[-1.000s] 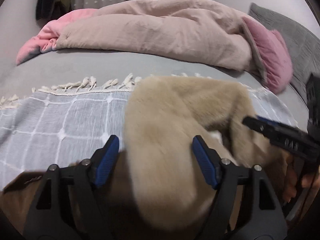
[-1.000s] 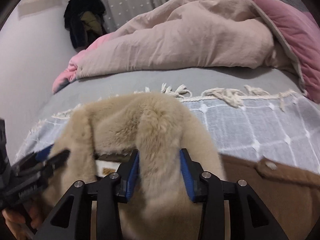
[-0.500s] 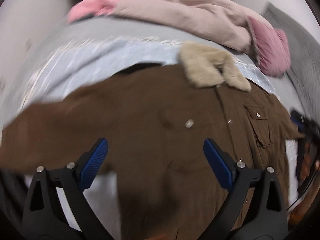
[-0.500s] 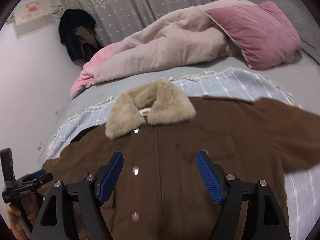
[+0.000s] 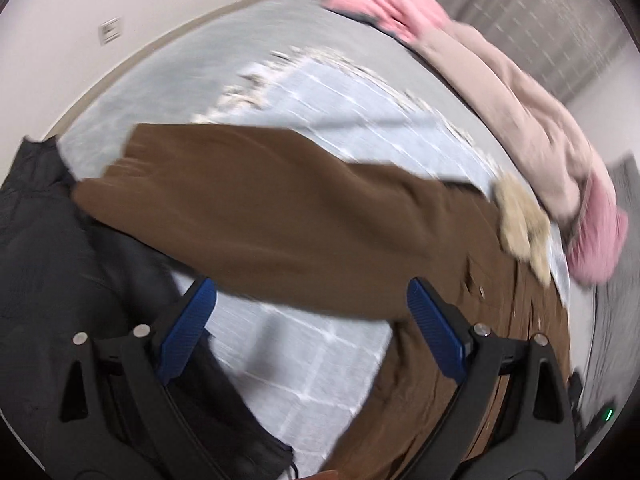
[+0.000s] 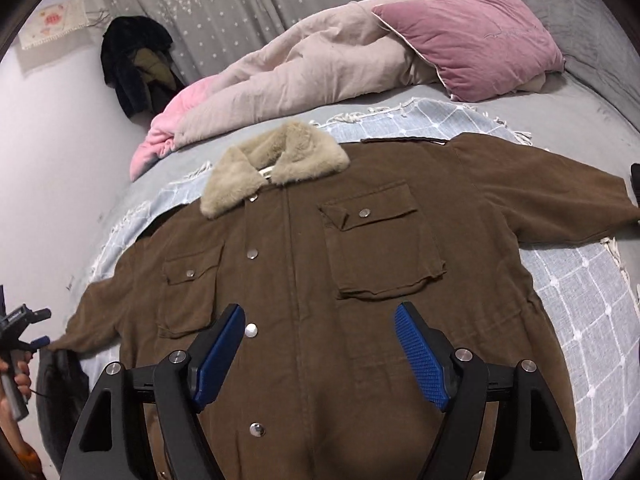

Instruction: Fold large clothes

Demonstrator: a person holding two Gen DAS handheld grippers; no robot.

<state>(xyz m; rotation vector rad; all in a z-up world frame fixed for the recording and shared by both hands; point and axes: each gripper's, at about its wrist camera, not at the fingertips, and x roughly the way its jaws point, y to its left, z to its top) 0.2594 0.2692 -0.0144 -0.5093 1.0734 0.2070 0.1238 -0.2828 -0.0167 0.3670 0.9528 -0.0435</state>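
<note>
A brown jacket (image 6: 304, 264) with a beige fur collar (image 6: 276, 168) lies flat, front up, on a light blue checked throw (image 6: 580, 300). Both sleeves are spread out to the sides. My right gripper (image 6: 320, 310) hovers open over the jacket's lower front, with nothing between its blue pads. In the blurred left wrist view, my left gripper (image 5: 311, 284) stands wide open just above the left sleeve (image 5: 260, 216) and holds nothing. The right wrist view shows that left gripper (image 6: 42, 328) in a hand beside the sleeve's cuff (image 6: 68, 340).
A pink-beige duvet (image 6: 304, 60) and a pink pillow (image 6: 472, 40) lie along the far side of the grey bed. Dark clothes (image 6: 136, 60) hang on the wall at the left. A black garment (image 5: 52, 280) lies at the bed's left edge by the cuff.
Both grippers have let go of the fur collar, opened wide and pulled back. The left one has swung out to the left sleeve and rolled. The jacket now lies spread in full view.
</note>
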